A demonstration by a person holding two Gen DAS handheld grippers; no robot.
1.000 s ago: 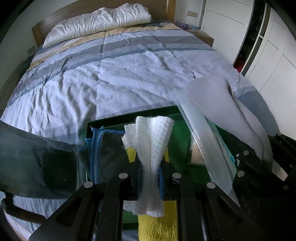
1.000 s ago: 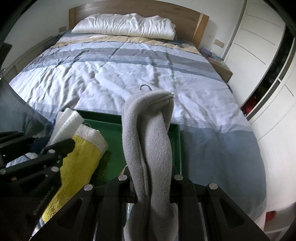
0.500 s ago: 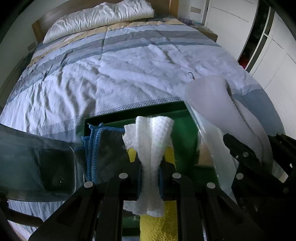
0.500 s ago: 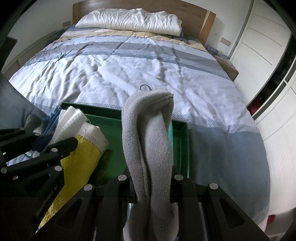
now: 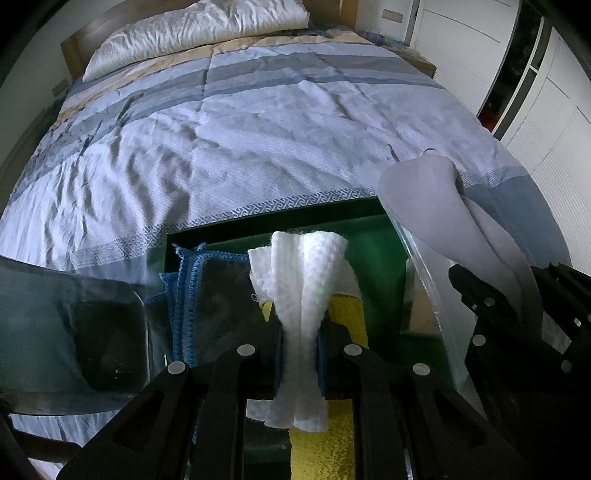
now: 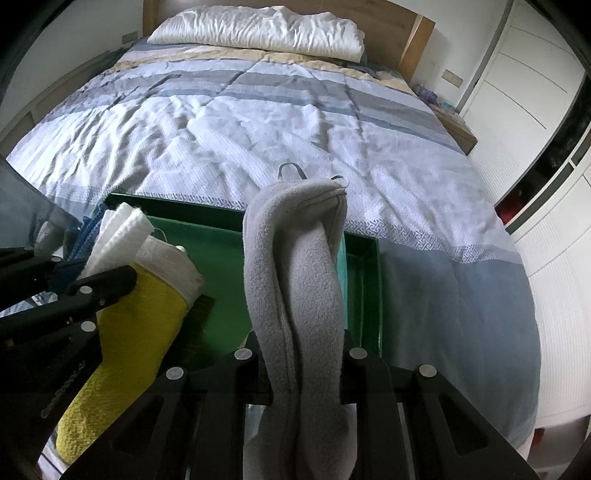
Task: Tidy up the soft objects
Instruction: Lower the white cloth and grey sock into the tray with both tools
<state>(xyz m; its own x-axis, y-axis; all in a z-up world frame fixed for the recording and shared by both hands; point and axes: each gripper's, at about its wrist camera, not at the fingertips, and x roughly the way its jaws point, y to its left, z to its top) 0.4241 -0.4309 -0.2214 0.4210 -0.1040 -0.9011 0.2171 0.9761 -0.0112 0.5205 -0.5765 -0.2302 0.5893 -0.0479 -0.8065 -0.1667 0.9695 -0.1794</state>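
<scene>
My left gripper is shut on a folded white waffle cloth, held above a green box at the foot of the bed. My right gripper is shut on a folded grey fleece cloth, held above the same green box. A yellow towel with a white band and a blue-edged dark cloth lie in the box. The left gripper and white cloth show at the left of the right wrist view. The grey cloth shows at the right of the left wrist view.
The bed with a striped blue and white quilt stretches ahead, with a white pillow at the wooden headboard. White wardrobe doors stand on the right. A dark translucent sheet sits at the lower left.
Both grippers have moved forward and up a little over the green box, still holding their cloths. More of the box and bed is in view.
</scene>
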